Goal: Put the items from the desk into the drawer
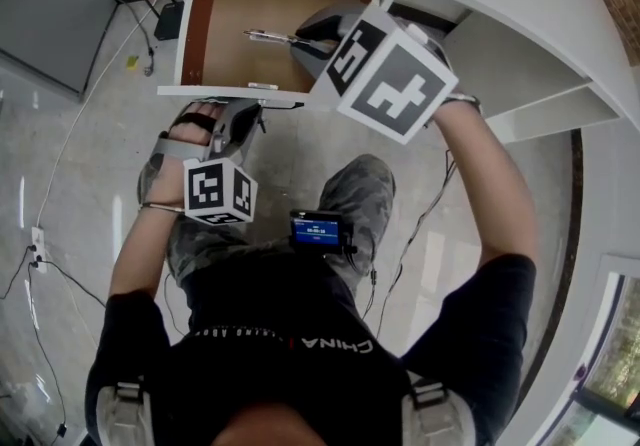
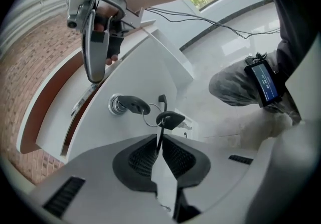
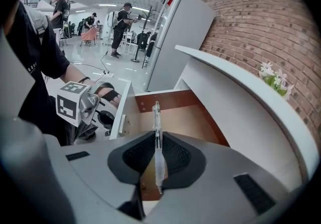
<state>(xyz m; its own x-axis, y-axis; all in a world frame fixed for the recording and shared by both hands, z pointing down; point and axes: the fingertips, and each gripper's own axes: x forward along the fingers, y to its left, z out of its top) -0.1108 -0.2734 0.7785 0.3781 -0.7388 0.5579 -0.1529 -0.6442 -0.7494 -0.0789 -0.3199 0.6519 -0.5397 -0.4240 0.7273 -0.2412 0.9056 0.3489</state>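
A clear pen (image 3: 157,140) is pinched between the jaws of my right gripper (image 3: 157,155), pointing out over the open drawer's brown bottom (image 3: 180,120). In the head view the pen (image 1: 275,36) hangs above the drawer (image 1: 235,14) with the right gripper (image 1: 308,40) shut on it. My left gripper (image 2: 159,147) is below the drawer's white front (image 2: 125,72), shut on the thin blade of a black key (image 2: 169,119). A ring joins that key to a second key in the lock (image 2: 126,103). The drawer looks bare inside.
The curved white desk top (image 3: 241,92) overhangs the drawer's right side, with white flowers (image 3: 273,80) on it and a brick wall behind. Open shelf compartments (image 1: 520,64) lie right of the drawer. Cables (image 1: 45,264) trail on the floor. People stand far off.
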